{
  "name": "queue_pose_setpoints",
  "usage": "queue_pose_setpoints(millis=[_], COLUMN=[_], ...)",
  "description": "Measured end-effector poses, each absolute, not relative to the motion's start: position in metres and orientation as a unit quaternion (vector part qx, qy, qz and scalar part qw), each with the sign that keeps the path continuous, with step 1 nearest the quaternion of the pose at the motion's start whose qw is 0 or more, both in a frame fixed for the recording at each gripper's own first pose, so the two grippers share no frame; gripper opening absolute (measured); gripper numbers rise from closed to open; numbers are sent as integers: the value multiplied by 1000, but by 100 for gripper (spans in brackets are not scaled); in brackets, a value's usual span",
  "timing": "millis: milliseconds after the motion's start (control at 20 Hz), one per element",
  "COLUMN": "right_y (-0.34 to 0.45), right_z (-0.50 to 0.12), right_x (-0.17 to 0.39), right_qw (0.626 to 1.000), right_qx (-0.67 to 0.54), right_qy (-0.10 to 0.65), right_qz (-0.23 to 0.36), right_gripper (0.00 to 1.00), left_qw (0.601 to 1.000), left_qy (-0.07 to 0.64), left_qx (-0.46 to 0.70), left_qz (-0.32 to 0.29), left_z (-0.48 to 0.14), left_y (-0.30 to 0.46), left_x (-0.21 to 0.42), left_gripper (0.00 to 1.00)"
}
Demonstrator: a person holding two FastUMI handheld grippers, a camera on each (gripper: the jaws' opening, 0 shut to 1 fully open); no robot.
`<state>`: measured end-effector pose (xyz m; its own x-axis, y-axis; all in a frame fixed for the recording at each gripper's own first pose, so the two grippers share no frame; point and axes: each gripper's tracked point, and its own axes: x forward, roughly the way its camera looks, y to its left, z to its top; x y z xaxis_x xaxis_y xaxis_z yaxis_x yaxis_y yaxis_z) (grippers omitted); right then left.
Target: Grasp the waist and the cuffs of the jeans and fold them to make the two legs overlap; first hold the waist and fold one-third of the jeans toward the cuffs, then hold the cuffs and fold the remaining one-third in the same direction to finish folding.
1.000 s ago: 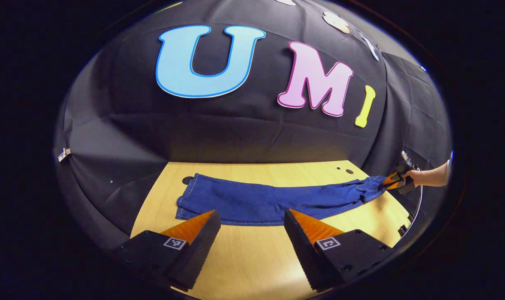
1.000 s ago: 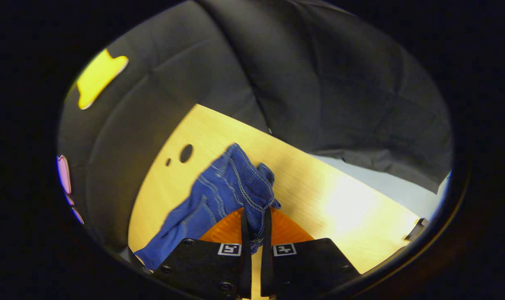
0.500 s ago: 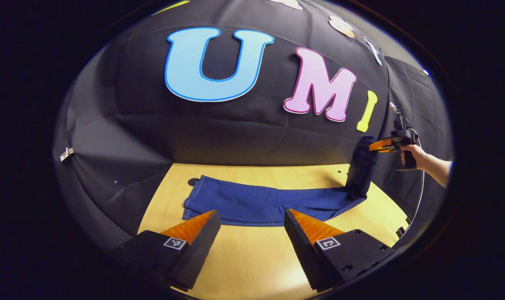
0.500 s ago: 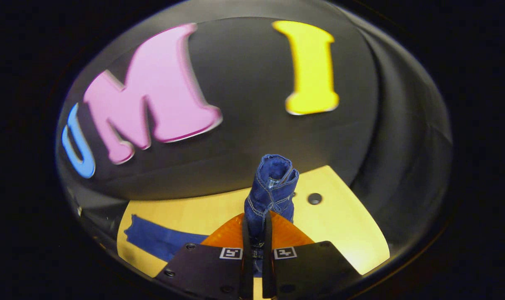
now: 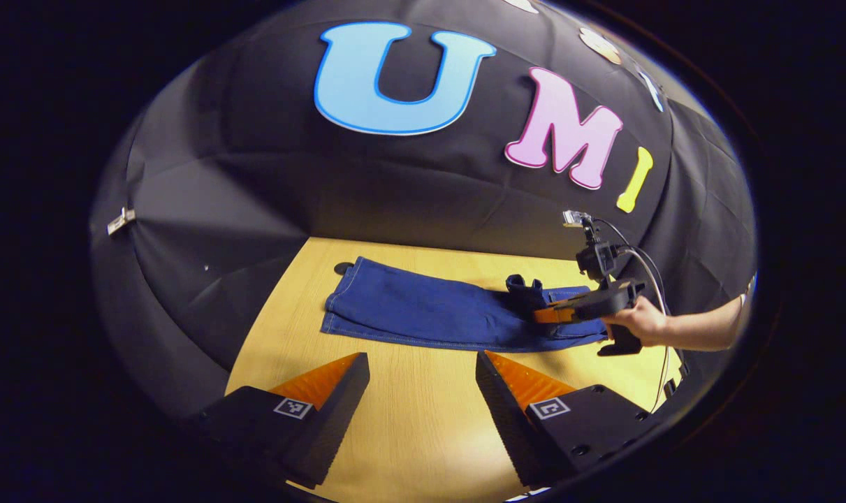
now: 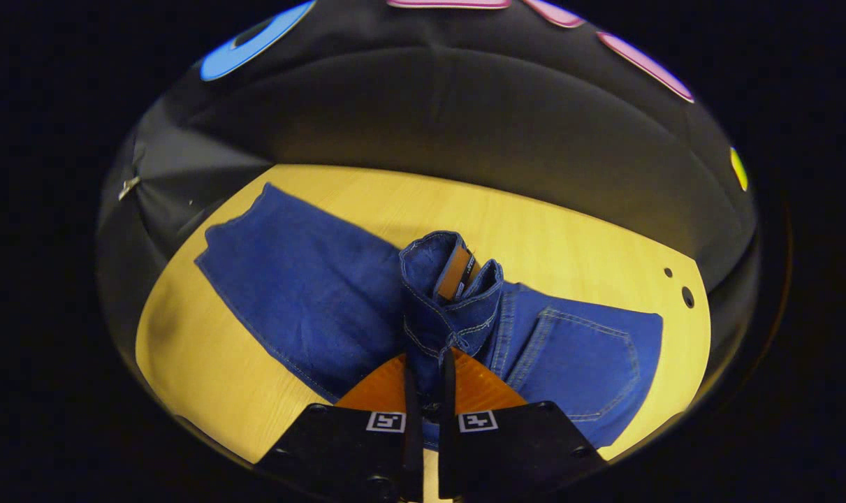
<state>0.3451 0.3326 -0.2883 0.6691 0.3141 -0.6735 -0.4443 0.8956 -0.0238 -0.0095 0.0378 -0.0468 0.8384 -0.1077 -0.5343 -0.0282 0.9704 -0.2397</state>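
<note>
**Waist pinched, carried over the legs**

Your right tool (image 6: pixel 426 360) is clamped on the bunched waist (image 6: pixel 450 279) of the jeans (image 5: pixel 429 311) — both fingers press the denim, held above the legs. The jeans lie flat on the desk (image 5: pixel 423 419), cuffs (image 5: pixel 342 297) toward 9 o'clock in the left gripper view. Your left tool (image 5: pixel 423 370) hangs wide apart over bare desk, holding nothing — the jeans lie at its 12 o'clock.

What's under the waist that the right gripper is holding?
Under the waist, clamped in the right gripper, lie the jeans' legs and the pocket; the table beneath is covered.
</note>
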Motion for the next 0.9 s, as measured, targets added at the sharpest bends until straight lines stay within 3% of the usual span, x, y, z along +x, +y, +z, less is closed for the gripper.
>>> queue_pose_setpoints(millis=[50,200,300,350,600,900], right_y=[337,361,367,367,308,193], right_z=[-292,-282,-253,-232,-155,-155], right_x=[340,316,306,294,241,212], right_qw=[904,869,862,857,865,902], right_qx=[-81,0,25,38,70,92], right_qy=[357,400,388,376,297,279], right_qz=[222,292,325,352,398,316], right_gripper=[8,52,82,92,92,92], left_qw=[949,937,927,922,905,861], left_qy=[289,312,333,343,388,483], left_qx=[-129,-159,-173,-179,-171,-139], left_qz=[-15,-2,8,13,34,74], left_z=[-53,-72,-87,-93,-112,-176], left_y=[40,48,58,64,121,168], left_x=[-7,9,25,34,121,195], left_gripper=[96,97,97,97,96,96])
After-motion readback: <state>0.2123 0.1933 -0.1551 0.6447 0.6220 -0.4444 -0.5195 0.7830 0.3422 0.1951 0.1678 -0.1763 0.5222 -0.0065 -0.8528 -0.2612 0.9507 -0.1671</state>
